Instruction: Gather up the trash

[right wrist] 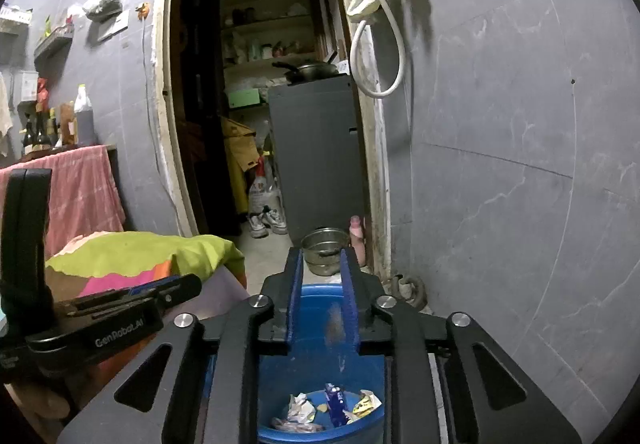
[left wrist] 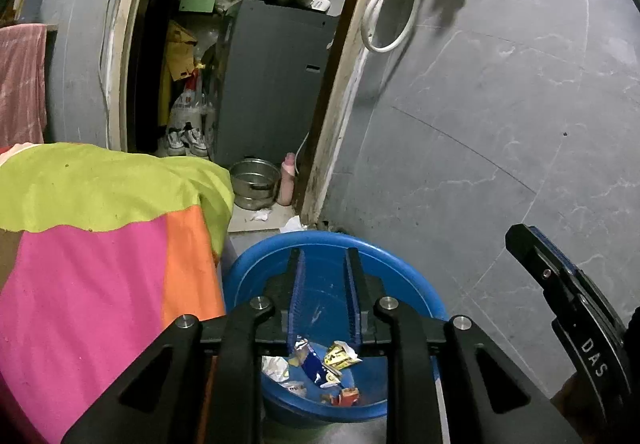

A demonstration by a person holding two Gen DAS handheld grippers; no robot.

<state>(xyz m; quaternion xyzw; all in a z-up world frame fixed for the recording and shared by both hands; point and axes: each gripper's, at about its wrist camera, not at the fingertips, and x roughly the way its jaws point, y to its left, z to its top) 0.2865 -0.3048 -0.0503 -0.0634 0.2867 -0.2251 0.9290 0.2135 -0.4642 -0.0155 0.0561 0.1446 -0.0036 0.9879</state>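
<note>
Hovering over the blue basin (left wrist: 416, 284) at the bottom centre of both views, the left gripper (left wrist: 323, 256) and right gripper (right wrist: 320, 256) each show a narrow gap between their blue pads, with nothing held. Crumpled wrappers (left wrist: 320, 364) already lie in the basin's bottom, so most collecting looks done. White scraps (left wrist: 260, 215) on the floor past the basin, near the steel pot (left wrist: 256, 183), seem left to gather.
</note>
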